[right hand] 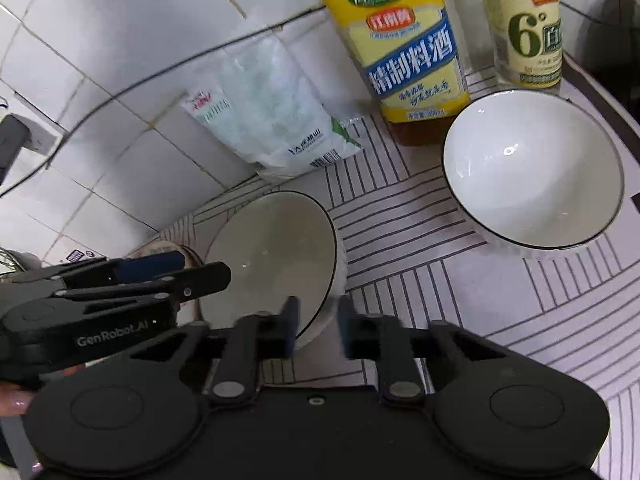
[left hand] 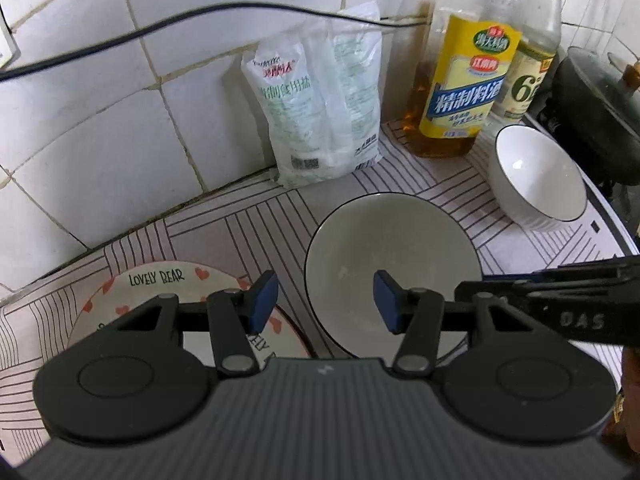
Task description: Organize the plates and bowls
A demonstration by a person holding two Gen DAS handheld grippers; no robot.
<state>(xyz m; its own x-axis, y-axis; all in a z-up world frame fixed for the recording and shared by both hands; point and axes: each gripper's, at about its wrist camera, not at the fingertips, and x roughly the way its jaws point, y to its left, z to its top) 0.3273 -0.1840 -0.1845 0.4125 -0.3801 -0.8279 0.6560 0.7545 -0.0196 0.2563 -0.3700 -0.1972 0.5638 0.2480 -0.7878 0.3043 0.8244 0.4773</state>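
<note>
The grey bowl (right hand: 276,256) sits on the striped mat (right hand: 420,280), its near rim between the right gripper (right hand: 318,328) pads – narrowly apart, whether they pinch it I cannot tell. The left gripper (left hand: 326,300), half-open and empty, hovers above it. White bowl (right hand: 532,172) at two o'clock; Lovely Bear plate (left hand: 160,284) at nine.

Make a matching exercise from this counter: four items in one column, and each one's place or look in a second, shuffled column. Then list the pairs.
1. grey bowl
2. white bowl
3. Lovely Bear plate
4. salt bag

A. leans on the tiled wall
B. printed with red hearts
C. stands by the bottles
D. sits between the plate and the other bowl

Pairs: 1-D, 2-C, 3-B, 4-A
</note>
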